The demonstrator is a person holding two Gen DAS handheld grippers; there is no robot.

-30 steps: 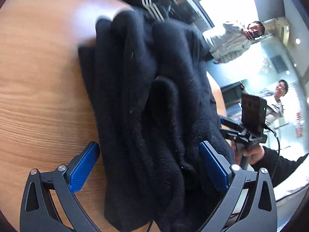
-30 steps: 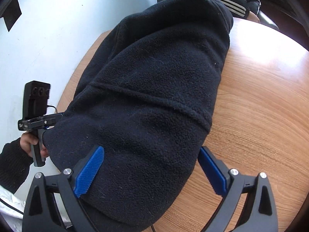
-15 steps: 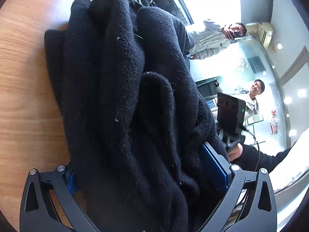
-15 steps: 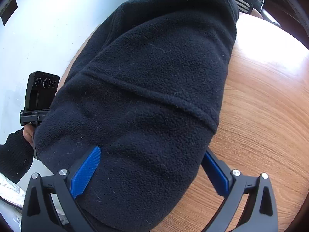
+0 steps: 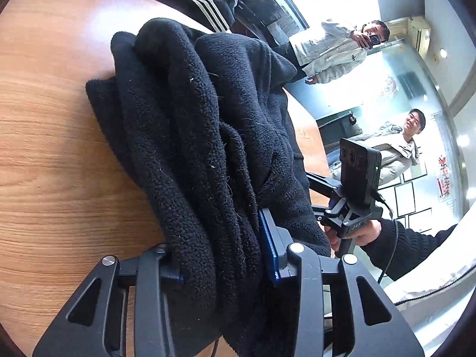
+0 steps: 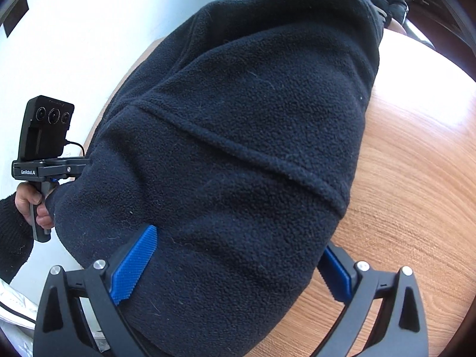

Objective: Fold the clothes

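While the left gripper (image 5: 226, 255) pinches several bunched layers of the black fleece garment (image 5: 193, 136), the right gripper (image 6: 235, 264) straddles its bulk, jaws wide. Soft, thick and floppy, it probably wants holding at hems or seams. It lies piled at the round wooden table's (image 5: 53, 160) edge; onlookers (image 5: 395, 151) stand by bright windows.

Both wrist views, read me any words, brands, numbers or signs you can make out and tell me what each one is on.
"GenRobot.AI", as best it reads, in small white print on the side of the left gripper body, right wrist view.
Small white logo on the pale jacket of the bystander holding a phone: too small to read.
Red hanging decoration on the far glass wall: characters too blurred to read.
Nothing readable on the black fleece or the wooden table.
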